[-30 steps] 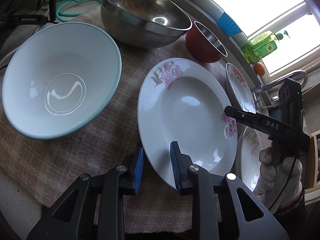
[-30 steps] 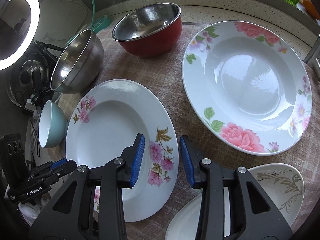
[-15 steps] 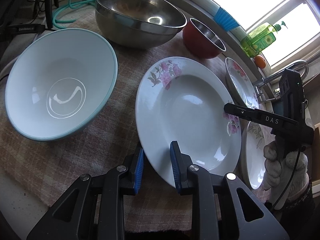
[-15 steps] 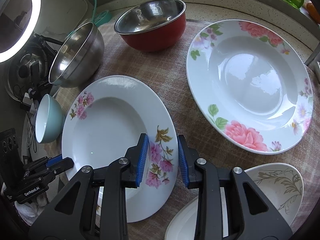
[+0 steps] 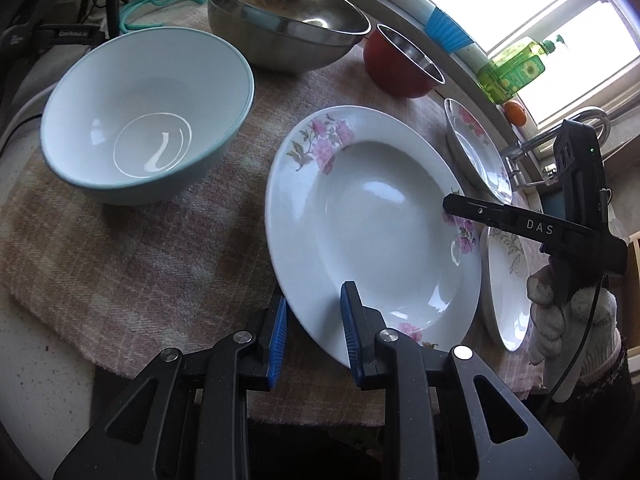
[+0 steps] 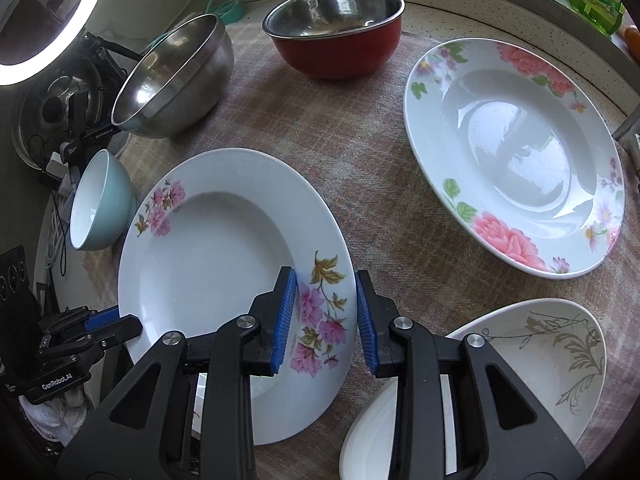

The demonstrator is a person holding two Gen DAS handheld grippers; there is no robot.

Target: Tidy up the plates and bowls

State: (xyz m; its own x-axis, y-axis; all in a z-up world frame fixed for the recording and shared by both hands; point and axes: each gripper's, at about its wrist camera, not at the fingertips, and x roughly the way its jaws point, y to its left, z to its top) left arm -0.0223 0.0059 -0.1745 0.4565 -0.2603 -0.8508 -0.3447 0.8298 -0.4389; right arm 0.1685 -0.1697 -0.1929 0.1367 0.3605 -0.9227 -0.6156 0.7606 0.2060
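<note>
Left wrist view: the left gripper (image 5: 314,300) straddles the near rim of the pink-flowered plate (image 5: 372,220), one blue pad under the edge and the other over the well.
Left grip: jaws narrow around the rim, but I cannot tell whether the pads are actually pinching it.
Right wrist view: the right gripper (image 6: 326,280) straddles the opposite rim of that plate, right at the flower spray, one pad over the well and the other just past the edge.
Right grip: also narrow, and again I cannot tell if it is clamped or only bracketing the rim (the gap between the pads shows bare rim).
Task's thing: the plate sits on the checked cloth (image 6: 380,200), between the pale blue bowl (image 5: 148,120) and the oval vine-patterned dish (image 6: 540,360).
Further back: a rose-patterned plate (image 6: 516,144) well apart on the right-hand side, then the red bowl (image 6: 336,40) and the steel bowl (image 6: 176,76) near the counter's back edge.
Step in hand: probably securing the plate from both sides, ready to lift.
Next move calls for: a firm pinch on both rims, then an even, level rise. The rose-patterned plate looks the likely place to stack it, since it matches in shape.
Risk: glazed rims are slippery, so an uneven lift could let it slide out.
</note>
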